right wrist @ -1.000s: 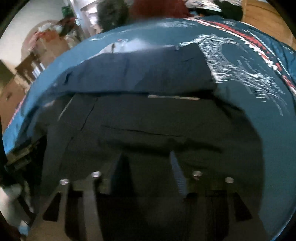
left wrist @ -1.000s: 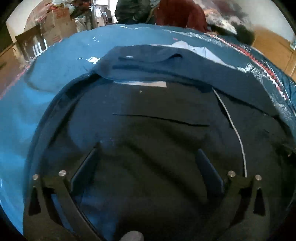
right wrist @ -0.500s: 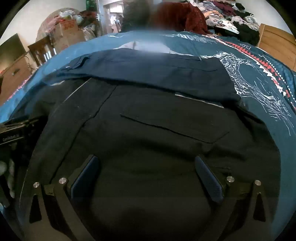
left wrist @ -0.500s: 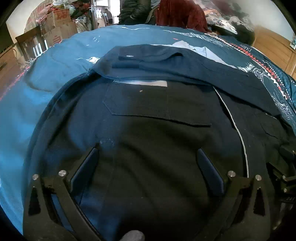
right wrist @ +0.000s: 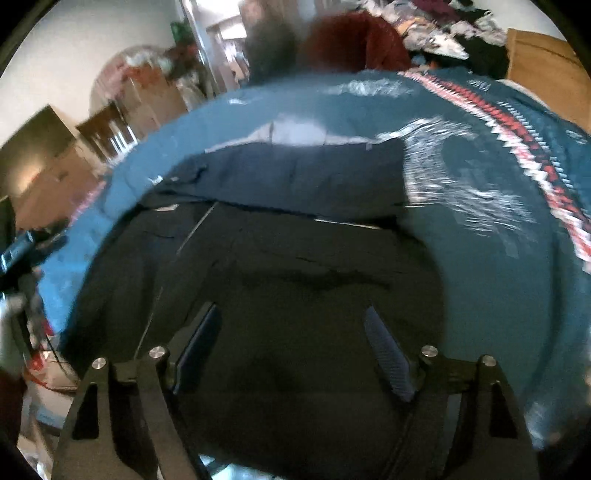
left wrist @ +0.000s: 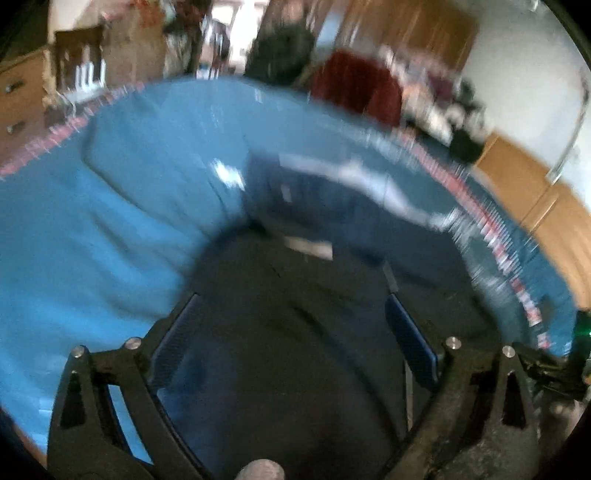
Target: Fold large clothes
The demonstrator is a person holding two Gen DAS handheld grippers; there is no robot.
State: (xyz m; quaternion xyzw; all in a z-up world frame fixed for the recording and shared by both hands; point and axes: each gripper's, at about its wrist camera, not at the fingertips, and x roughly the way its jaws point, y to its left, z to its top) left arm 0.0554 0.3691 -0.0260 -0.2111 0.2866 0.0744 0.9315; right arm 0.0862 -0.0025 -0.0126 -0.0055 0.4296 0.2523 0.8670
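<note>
We held both tools low over the bed, each pointed forward along the cloth. Our left tongs (left wrist: 293,334) stood released, their blue-padded fingers (left wrist: 412,345) spread wide with nothing between them but the dark navy, nearly black garment (left wrist: 295,314) lying below; the blur kept us from telling whether the tips touched the fabric. Our right tongs (right wrist: 291,349) were released too, jaws apart above the same garment (right wrist: 295,280), which filled the near half of that view.

The garment lay flat on the blue bedspread (left wrist: 110,221), with a pocket slit (right wrist: 317,269) just ahead of the right tongs and a thin pale seam line (right wrist: 195,225) running away to their left. Farther on, a folded band of lighter navy cloth (right wrist: 295,181) lay across the garment's far edge, and a strip of pale lining (right wrist: 295,131) showed beyond it.

To the left of the left tongs the bedspread was bare and rumpled, open room out to its red-and-white patterned border (left wrist: 55,136). To the right of the right tongs the spread carried a white printed design (right wrist: 461,177) and a red-and-white zigzag band (right wrist: 524,147) near its edge. At the right rim of the left view we caught part of the other tool (left wrist: 554,369).

Past the bed we saw a dark red cloth heap (right wrist: 354,40), a wooden cabinet (left wrist: 535,206) and a pile of mixed clothes (right wrist: 450,26), all smeared by motion.
</note>
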